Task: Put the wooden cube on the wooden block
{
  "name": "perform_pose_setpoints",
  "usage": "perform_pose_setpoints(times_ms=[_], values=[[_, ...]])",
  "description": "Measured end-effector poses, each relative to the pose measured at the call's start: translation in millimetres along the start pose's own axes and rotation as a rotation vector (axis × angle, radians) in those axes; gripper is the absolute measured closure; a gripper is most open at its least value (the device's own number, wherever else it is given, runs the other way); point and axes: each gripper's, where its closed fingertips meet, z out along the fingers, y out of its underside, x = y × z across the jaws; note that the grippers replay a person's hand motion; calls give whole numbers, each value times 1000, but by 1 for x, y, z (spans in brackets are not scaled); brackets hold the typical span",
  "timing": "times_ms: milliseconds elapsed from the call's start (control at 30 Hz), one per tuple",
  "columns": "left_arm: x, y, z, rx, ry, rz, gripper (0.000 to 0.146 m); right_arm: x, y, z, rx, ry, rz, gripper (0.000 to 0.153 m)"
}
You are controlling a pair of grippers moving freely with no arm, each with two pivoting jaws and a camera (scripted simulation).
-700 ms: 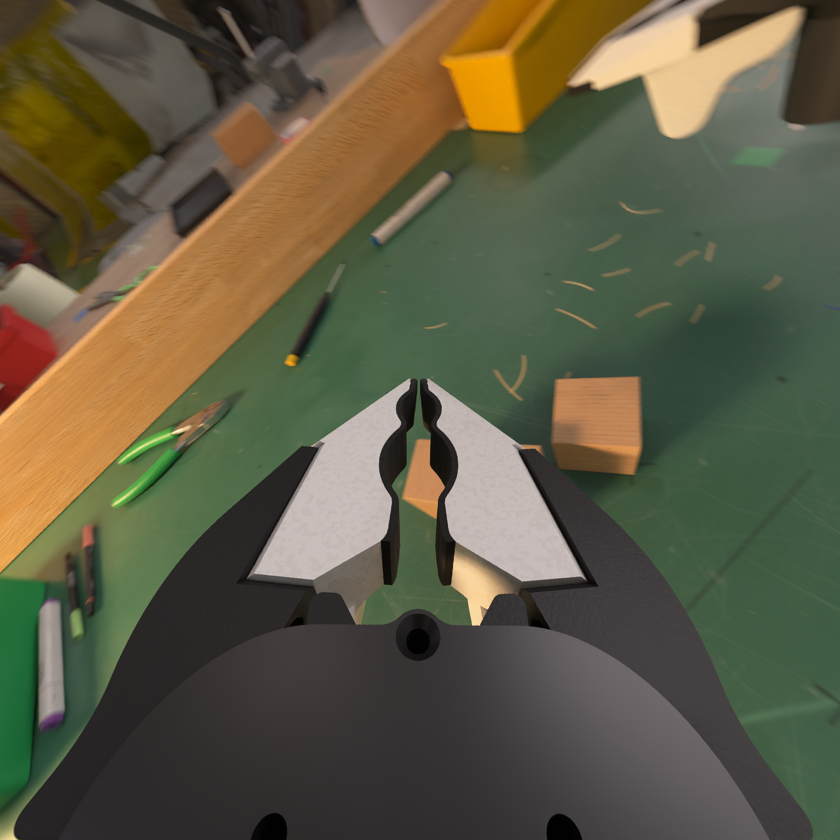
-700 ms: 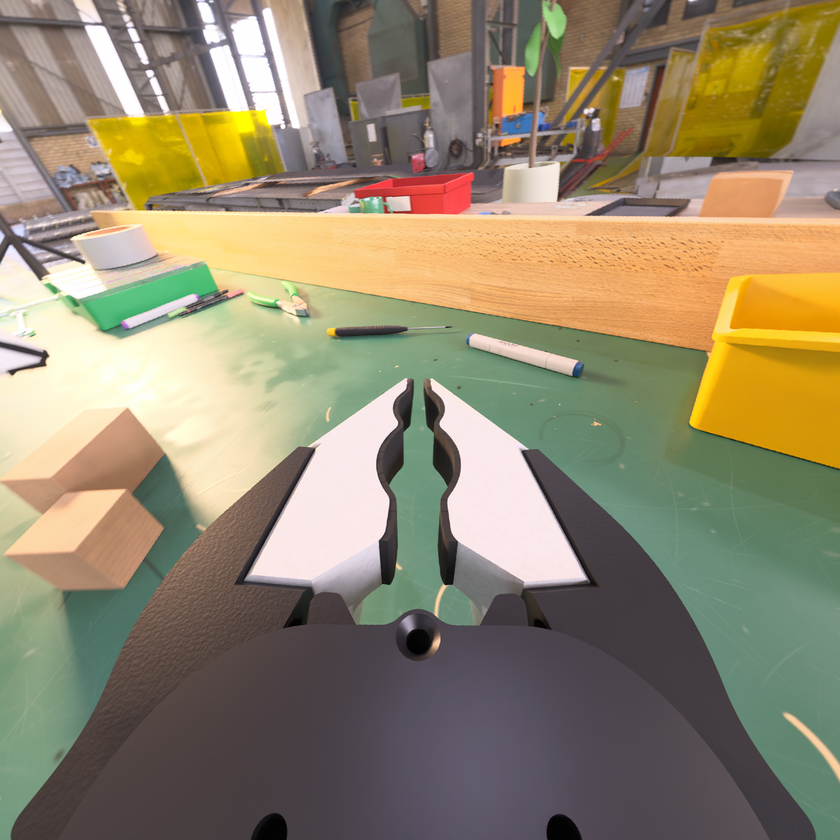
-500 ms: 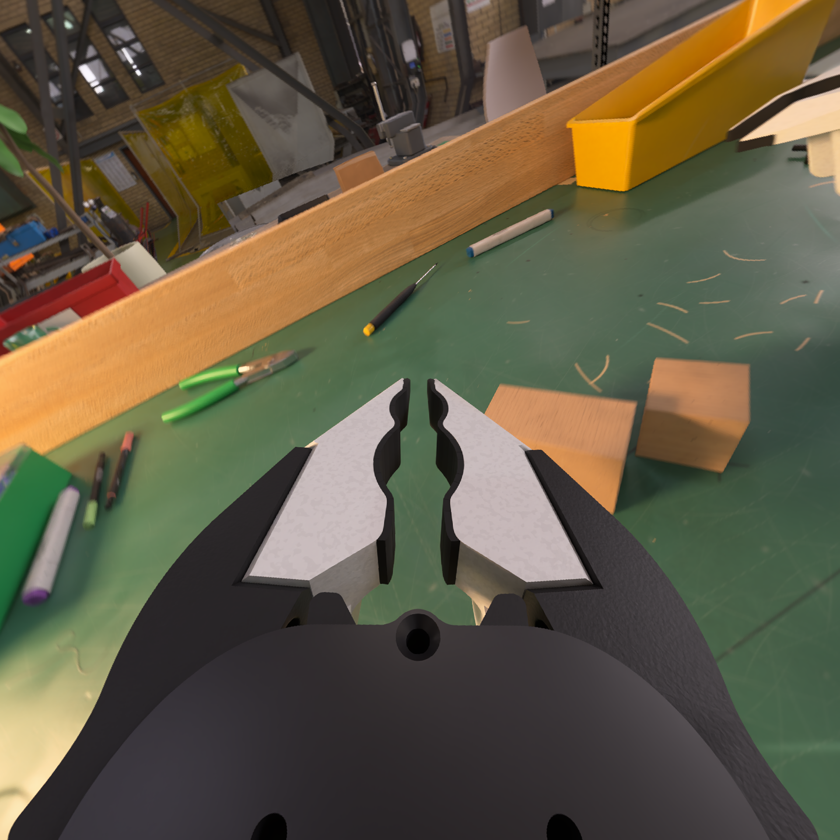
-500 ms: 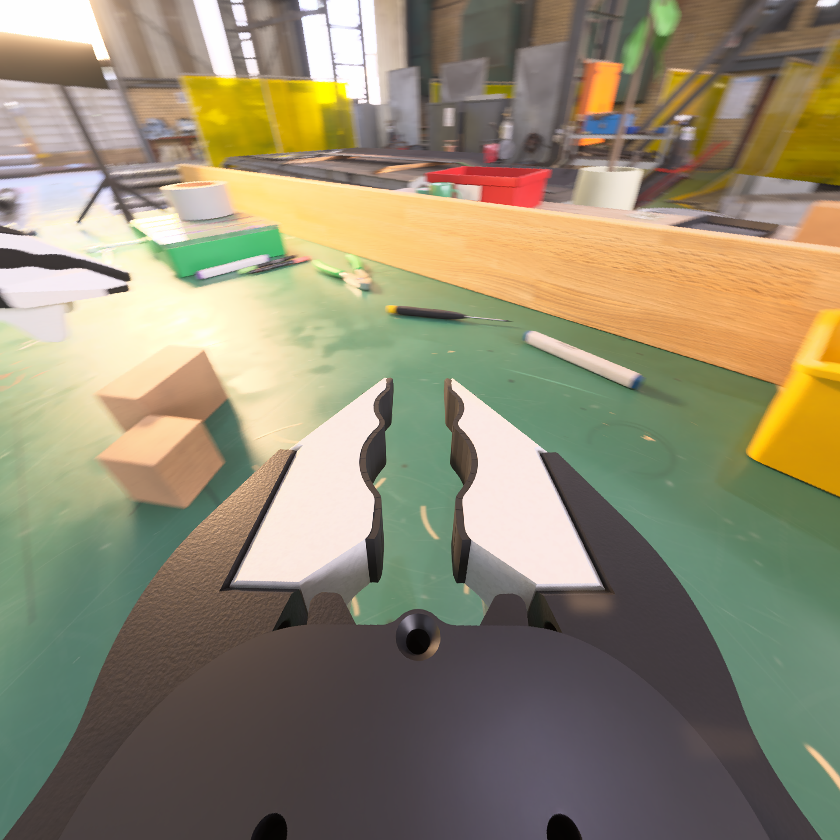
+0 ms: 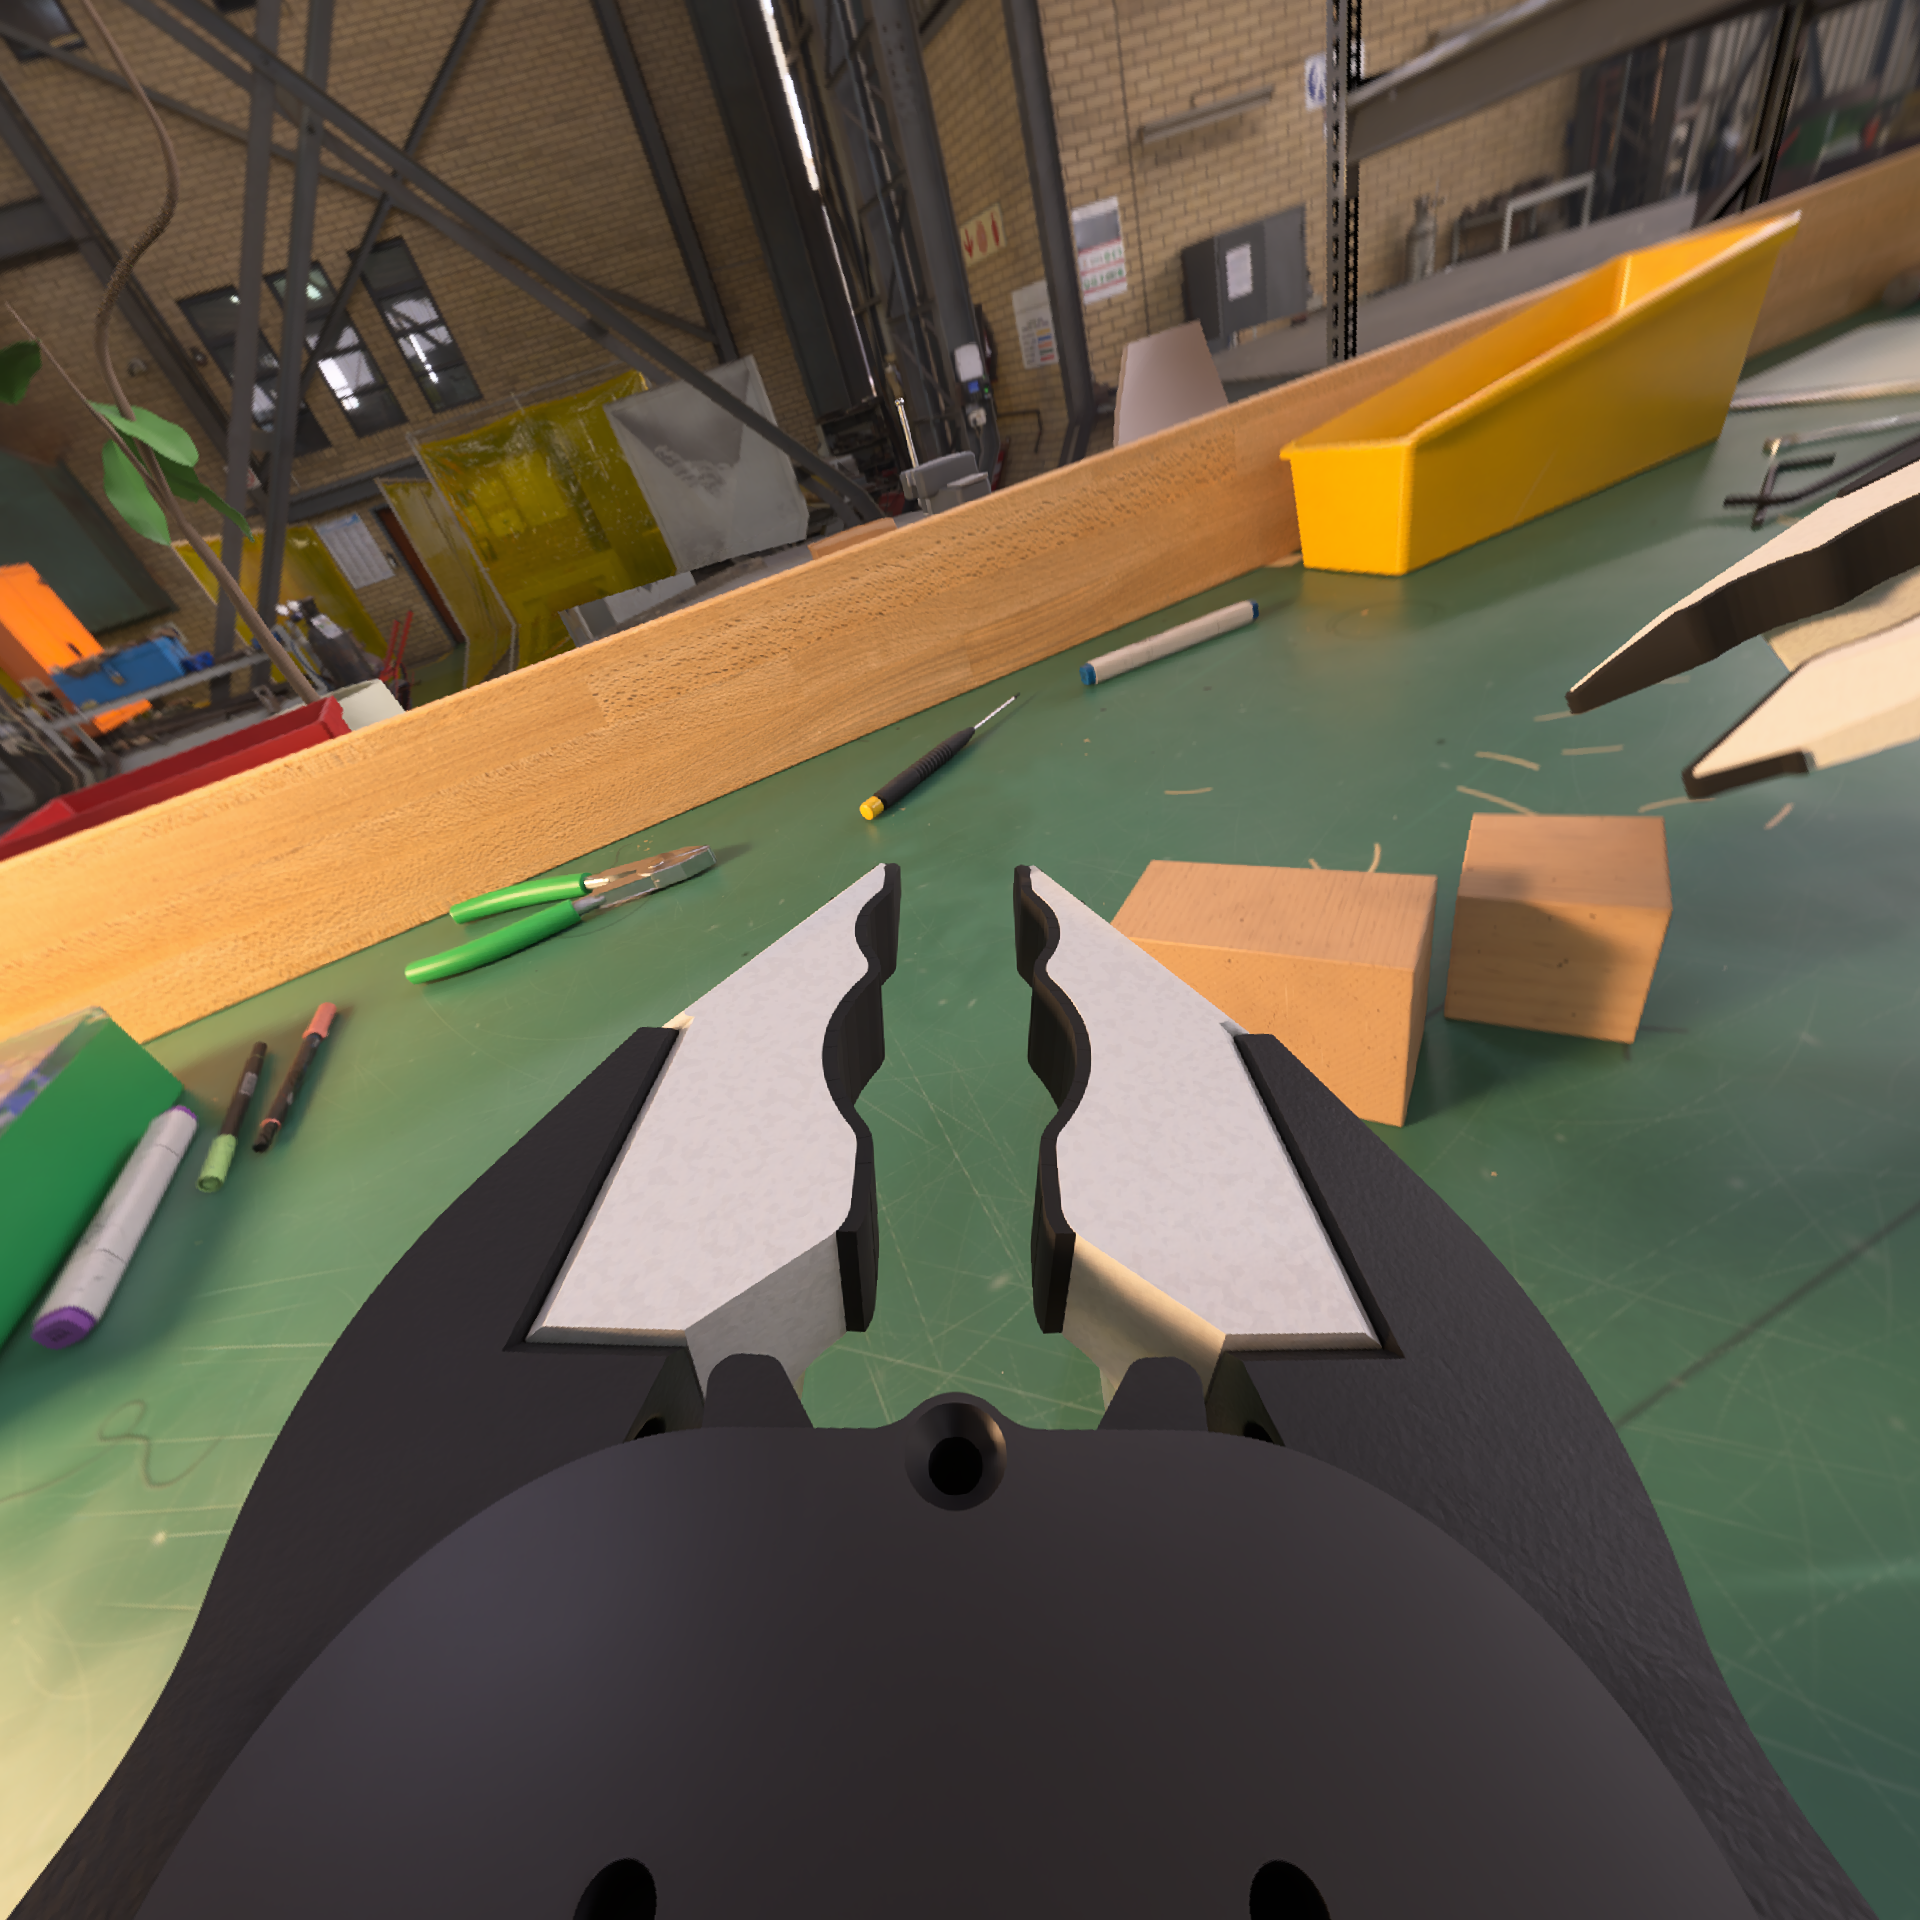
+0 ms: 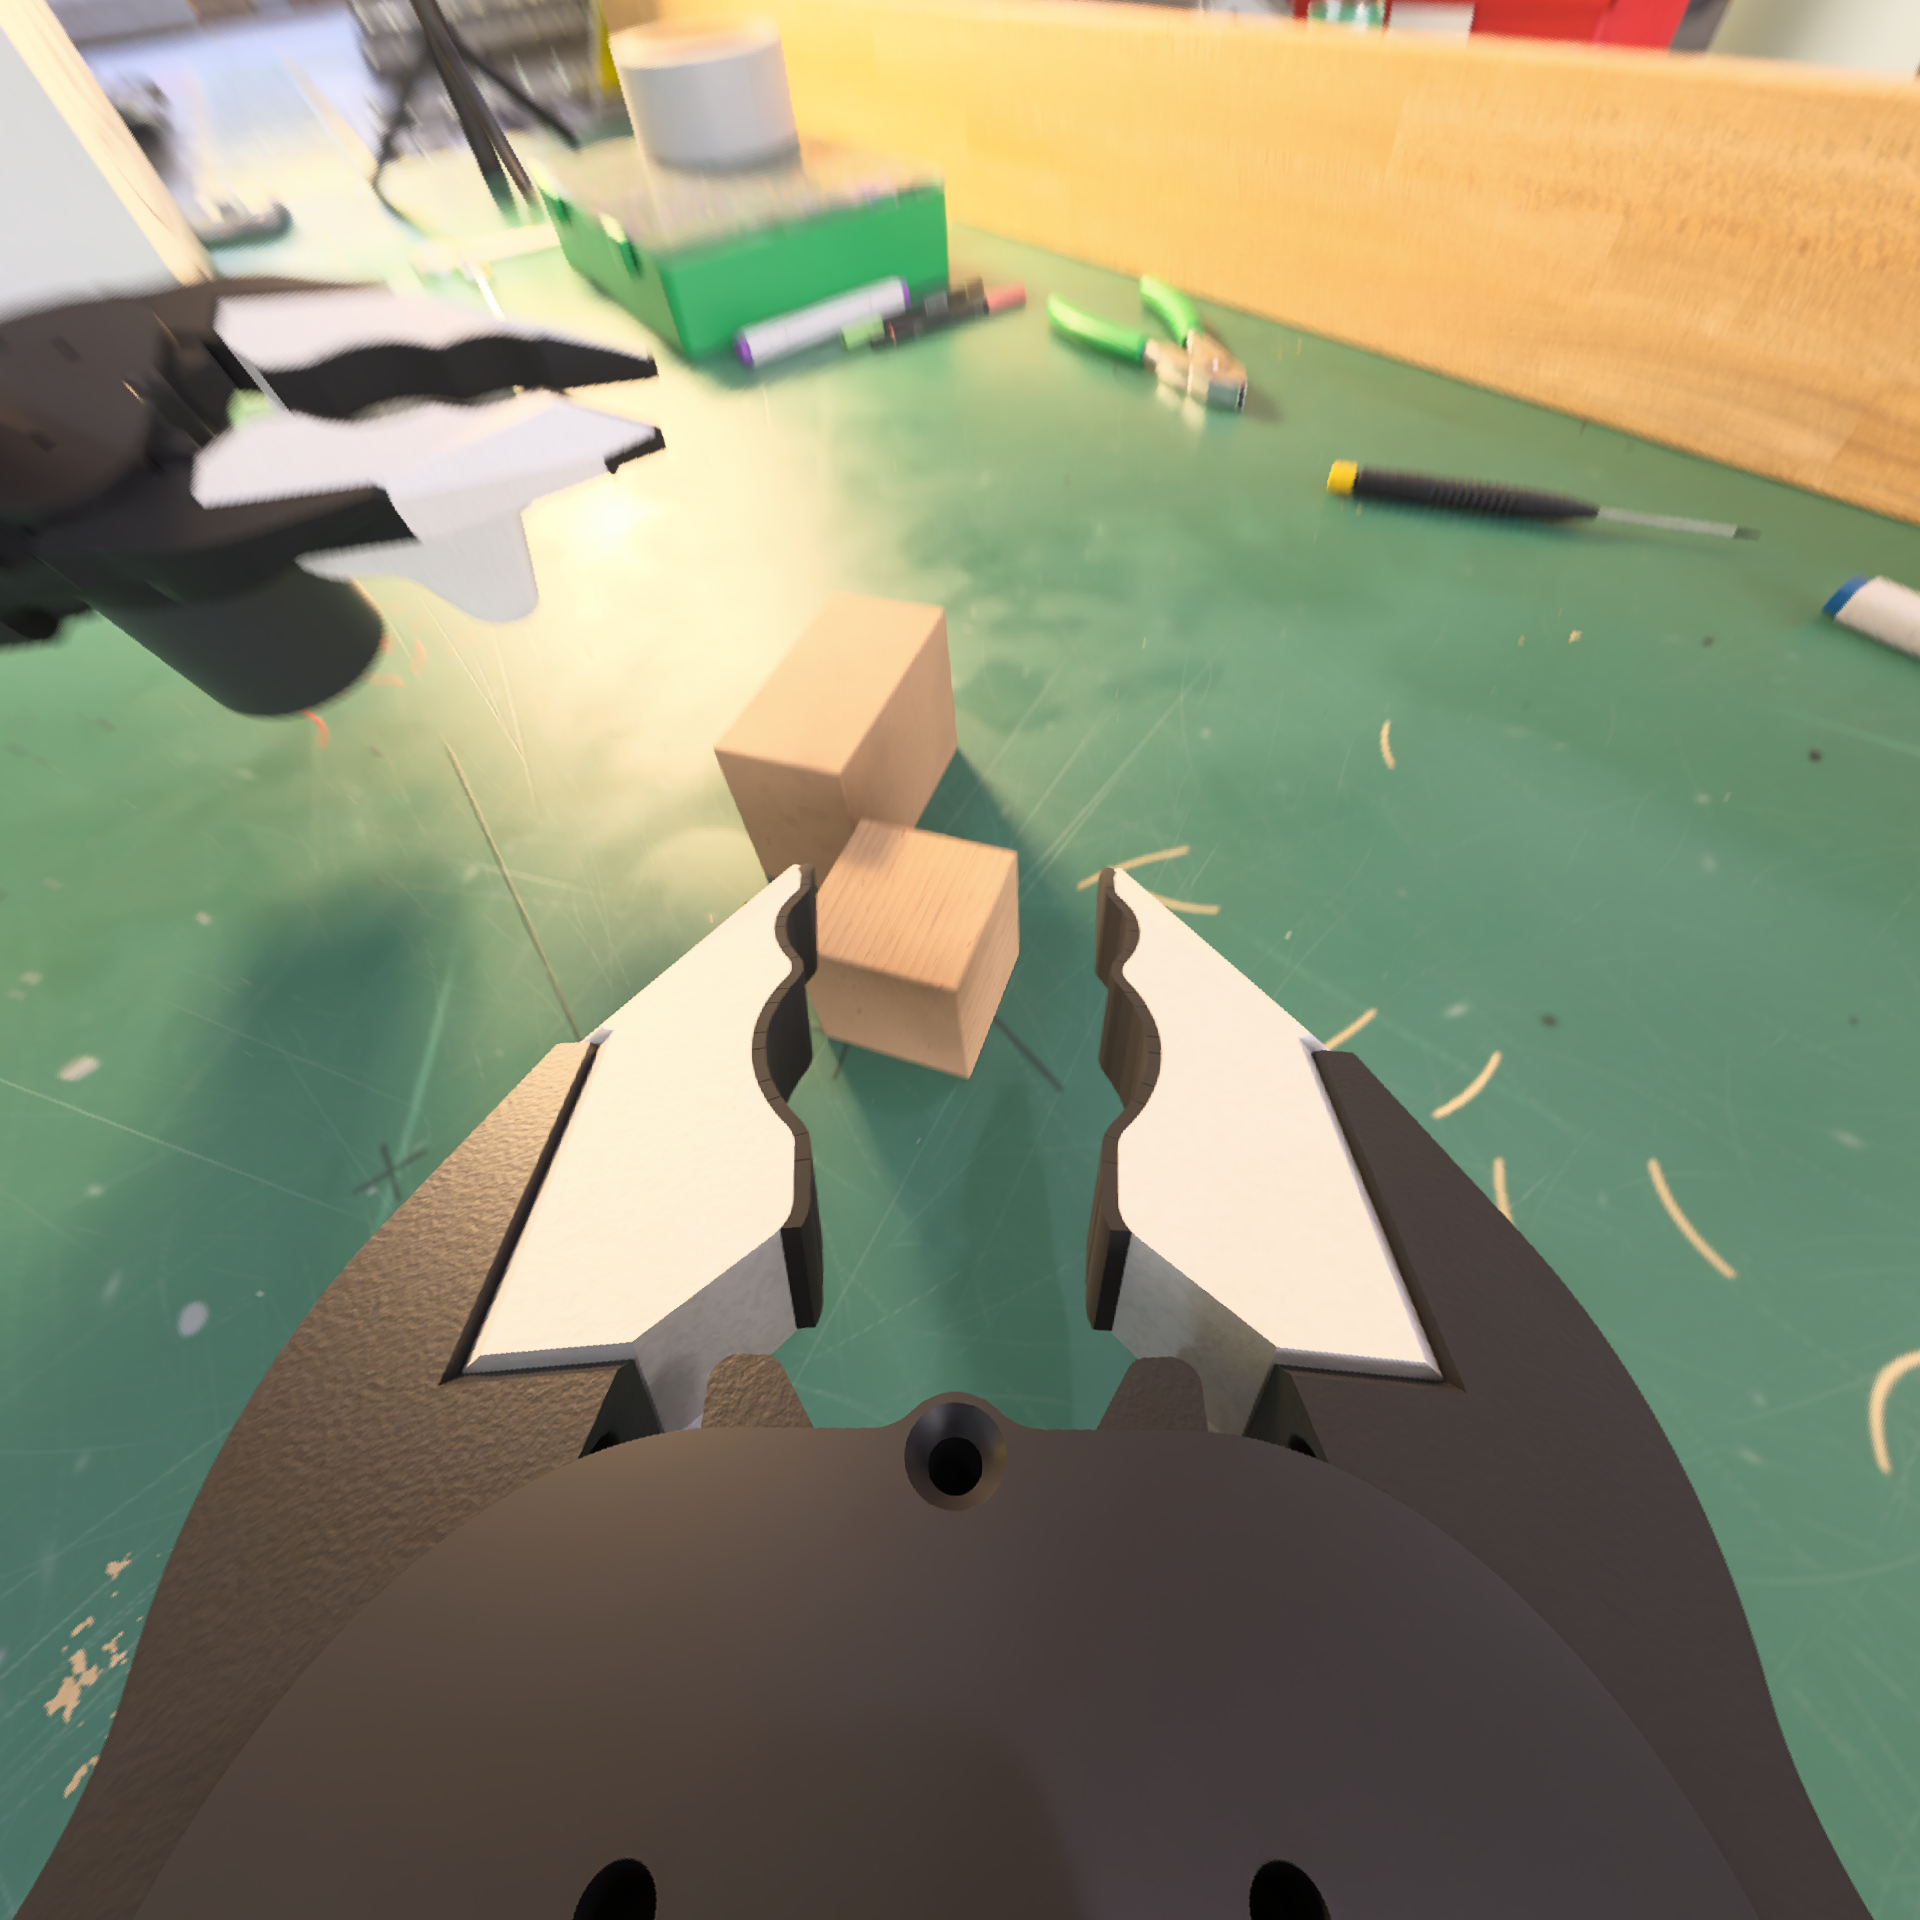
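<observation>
The right gripper (image 6: 954,894) is spread wide with nothing between its 2 fingers, tilted down over the green mat (image 6: 1455,831). The wooden cube (image 6: 920,961) sits on the mat just ahead of the fingertips; in the right wrist view the left fingertip overlaps the cube's left edge, though contact cannot be judged. Just behind the cube, very close or touching at a corner, lies the larger wooden block (image 6: 842,727), also flat on the mat.

The left gripper (image 5: 956,878) is parted too, with a narrower gap, gripping nothing and pointing at bare mat (image 5: 1558,1299). In its view the wooden block (image 5: 1283,966) lies right beside its right finger, partly hidden by it, and the wooden cube (image 5: 1558,920) stands just to the right of the block with a thin gap showing. The right gripper (image 5: 1704,717) enters from the right edge, its tips above and near the cube. From the right wrist view, the left gripper (image 6: 634,405) hangs blurred at the upper left, apart from both blocks.

Along the long wooden beam (image 5: 727,665) lie green-handled pliers (image 5: 551,914), a black screwdriver with a yellow cap (image 5: 925,764) and a white marker (image 5: 1169,642). A yellow bin (image 5: 1538,416) sits against the beam farther right. At the left edge a green box (image 5: 62,1132) has 3 markers (image 5: 114,1226) lying beside it. Pale wood shavings (image 6: 1465,1086) are scattered on the mat near the cube.
</observation>
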Motion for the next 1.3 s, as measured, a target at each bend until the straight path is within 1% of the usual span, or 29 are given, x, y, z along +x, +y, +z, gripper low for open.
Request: perform_pose_setpoints(times_ms=[67,133,200,300,433,500,567,700,800,900,1033,1167,1300], values=[[5,2,2,-18,3,47,124,-5,12,6,-67,38,-19,89],[10,4,4,-38,11,89,124,-8,16,8,-96,80,-29,80],[13,7,6,-58,18,117,124,-11,18,9,-114,113,-20,75],[13,10,11,-81,24,131,124,-13,23,13,-151,168,-25,70],[10,16,19,-135,18,125,124,-9,29,21,-215,255,-20,68],[13,14,17,-116,27,143,124,-10,30,26,-242,287,-6,71],[16,10,13,-70,38,158,125,-9,30,30,-250,329,1,78],[13,1,4,1,53,103,128,-4,29,31,-258,432,-29,105],[7,-3,-3,35,62,44,129,-1,26,27,-232,477,-32,105],[2,-3,-12,54,73,27,129,1,17,23,-176,458,15,105],[-12,1,-16,36,34,1,130,0,-16,19,-94,430,70,105],[-21,3,-16,15,0,-42,130,-8,-45,36,-78,424,45,105],[-21,4,-18,16,-13,-21,130,-22,-54,63,-88,404,8,105]])
